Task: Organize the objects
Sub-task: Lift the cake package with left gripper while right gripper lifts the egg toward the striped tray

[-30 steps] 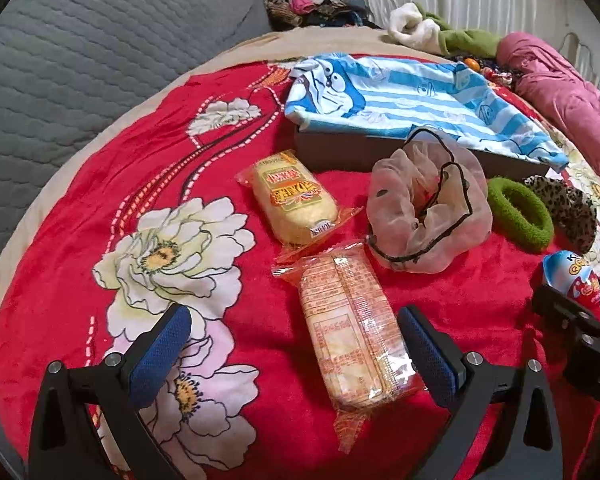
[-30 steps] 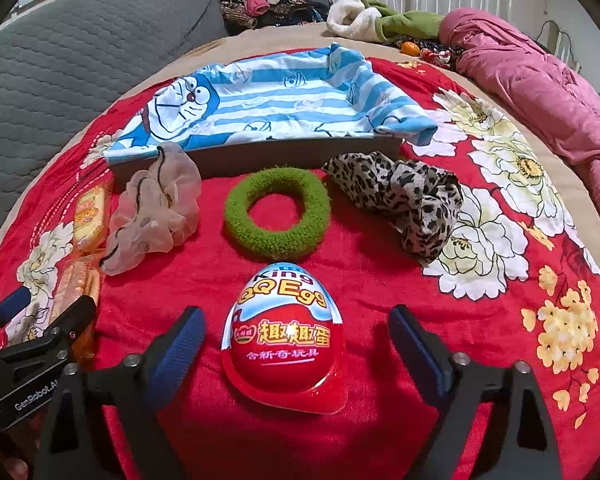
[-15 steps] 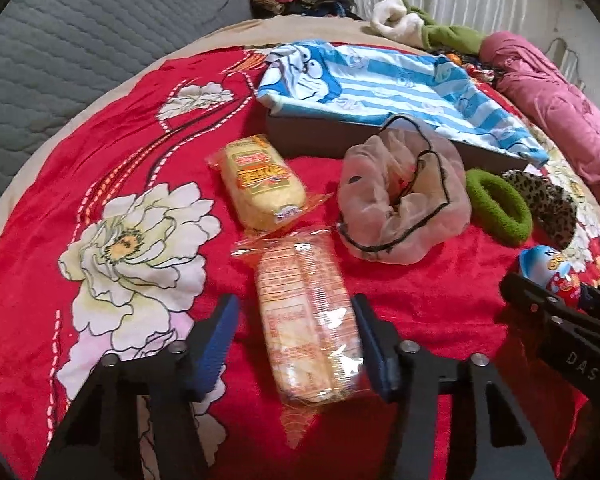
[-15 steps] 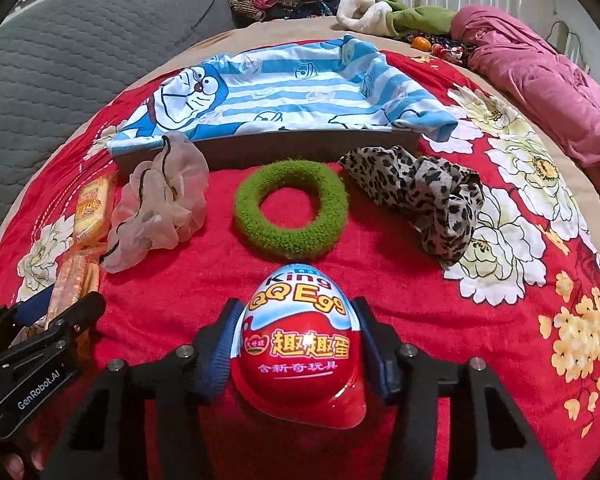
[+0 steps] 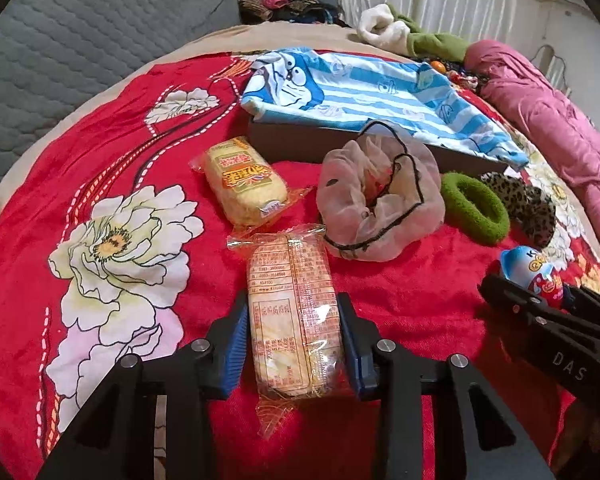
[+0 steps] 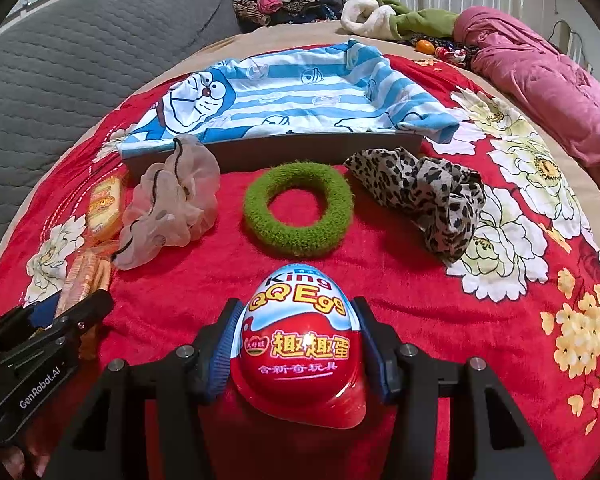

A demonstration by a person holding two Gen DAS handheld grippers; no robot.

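My left gripper (image 5: 294, 344) is shut on a clear-wrapped biscuit pack (image 5: 292, 312) that lies on the red flowered blanket. My right gripper (image 6: 300, 344) is shut on a red and blue toy egg (image 6: 300, 340), which also shows in the left wrist view (image 5: 534, 274). A second yellow snack pack (image 5: 242, 182), a pale sheer scrunchie (image 5: 380, 200), a green scrunchie (image 6: 298, 208) and a leopard scrunchie (image 6: 432, 192) lie ahead. A grey box (image 6: 300, 148) lined with a blue striped cartoon cloth (image 6: 292, 96) stands behind them.
A grey quilted cushion (image 6: 80, 72) rises at the left. A pink blanket (image 6: 548, 76) lies at the right. A heap of clothes (image 6: 284, 0) sits at the back. The left gripper's body (image 6: 32, 364) is at the lower left of the right wrist view.
Both grippers have closed from wide open: the left onto the biscuit pack, the right onto the toy egg. Both have moved slightly forward.
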